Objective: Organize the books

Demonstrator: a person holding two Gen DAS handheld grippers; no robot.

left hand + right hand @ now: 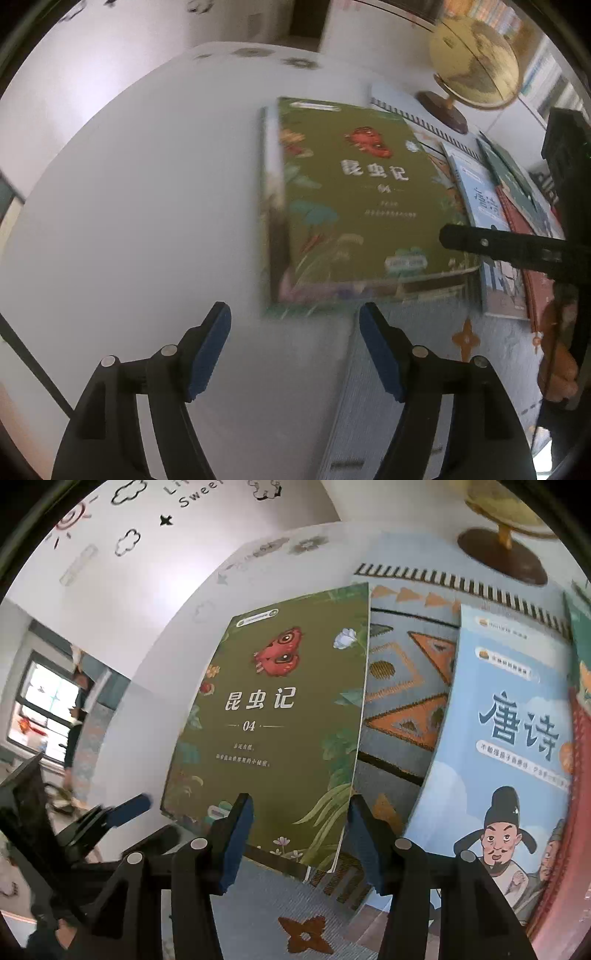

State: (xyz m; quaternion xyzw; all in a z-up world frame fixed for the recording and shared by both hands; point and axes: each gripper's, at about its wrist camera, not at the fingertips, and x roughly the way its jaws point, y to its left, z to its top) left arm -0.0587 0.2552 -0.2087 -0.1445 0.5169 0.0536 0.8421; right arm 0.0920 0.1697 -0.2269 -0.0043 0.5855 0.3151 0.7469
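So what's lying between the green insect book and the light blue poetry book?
Only the patterned cloth, bare in that gap between the green book and the blue book, clearest in the right wrist view.

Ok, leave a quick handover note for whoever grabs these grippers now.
Left gripper: open, empty, just short of the green book's near edge.
Right gripper: open, nothing pinched, its fingers either side of that book's near corner.
The green book lies flat on a stack at the table's patterned mat. The blue book and others lie spread to its right, overlapping, near the globe.
Done: green book on the stack.
Left: gather the spread books.
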